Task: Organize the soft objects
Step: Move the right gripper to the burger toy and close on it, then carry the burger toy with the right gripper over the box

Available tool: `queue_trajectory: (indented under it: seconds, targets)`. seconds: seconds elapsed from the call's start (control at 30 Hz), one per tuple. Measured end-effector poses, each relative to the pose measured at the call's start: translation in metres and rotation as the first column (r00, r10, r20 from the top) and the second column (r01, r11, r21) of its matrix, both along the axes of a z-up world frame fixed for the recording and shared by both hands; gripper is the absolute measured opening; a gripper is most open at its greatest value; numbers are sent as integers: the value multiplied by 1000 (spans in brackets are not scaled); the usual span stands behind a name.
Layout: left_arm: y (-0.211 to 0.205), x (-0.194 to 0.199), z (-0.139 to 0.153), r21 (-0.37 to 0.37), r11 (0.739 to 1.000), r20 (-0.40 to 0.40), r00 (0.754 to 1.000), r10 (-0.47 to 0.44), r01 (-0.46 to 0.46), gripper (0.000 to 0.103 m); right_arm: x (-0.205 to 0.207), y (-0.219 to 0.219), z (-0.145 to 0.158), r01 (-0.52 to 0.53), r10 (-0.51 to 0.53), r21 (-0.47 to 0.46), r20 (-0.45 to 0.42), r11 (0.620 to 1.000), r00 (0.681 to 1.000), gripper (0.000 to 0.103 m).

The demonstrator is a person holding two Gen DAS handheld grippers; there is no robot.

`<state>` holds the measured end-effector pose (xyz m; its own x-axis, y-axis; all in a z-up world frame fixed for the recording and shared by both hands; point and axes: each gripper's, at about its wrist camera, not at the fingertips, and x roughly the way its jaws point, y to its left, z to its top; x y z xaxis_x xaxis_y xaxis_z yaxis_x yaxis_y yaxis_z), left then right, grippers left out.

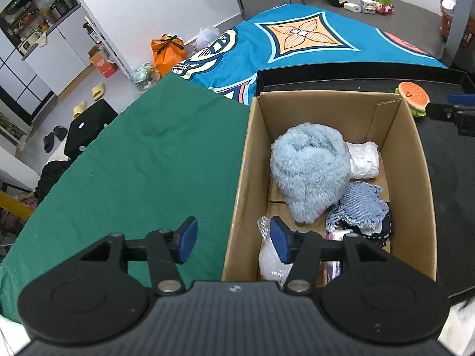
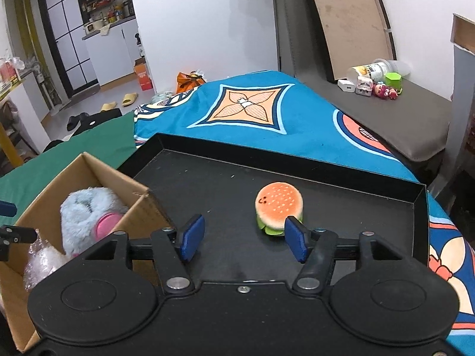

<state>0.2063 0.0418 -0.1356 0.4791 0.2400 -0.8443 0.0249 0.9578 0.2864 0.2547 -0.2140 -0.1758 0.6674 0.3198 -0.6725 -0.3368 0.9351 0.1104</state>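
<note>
Right wrist view: the right hand-held gripper [image 2: 242, 241] is tilted downward over the black tray [image 2: 326, 175], jaws apart and empty; the burger plush [image 2: 277, 204] is seen just beyond its right fingertip.

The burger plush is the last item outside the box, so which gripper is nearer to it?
Right. The right gripper hangs open just before the burger plush on the black tray. The left gripper is open over the cardboard box's near edge, far from it.
</note>
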Motion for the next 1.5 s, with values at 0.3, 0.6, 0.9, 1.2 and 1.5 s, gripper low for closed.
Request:
queue_trajectory:
  seconds: [0.3,0.6,0.9,1.2,1.5]
  targets:
    - [-11,16,0,63,998,9,1000,24,-24,55,17,-7,-17,-2,2,16,-27,1000,1000,63]
    - [-17,29,-10,105,993,-16,999,52,-50,56,33,-15,-34,1,-1,2,-54,1000,999,65]
    - [-22,36,-19,138,989,-39,998,58,-52,56,48,-17,-48,-4,4,4,-52,1000,999,66]
    - [-22,38,-21,155,987,-48,997,59,-51,56,57,-16,-52,-16,16,2,-34,1000,999,60]
    - [-14,29,-15,164,984,-37,997,69,-62,56,52,-19,-44,-20,18,-26,-53,999,998,36]
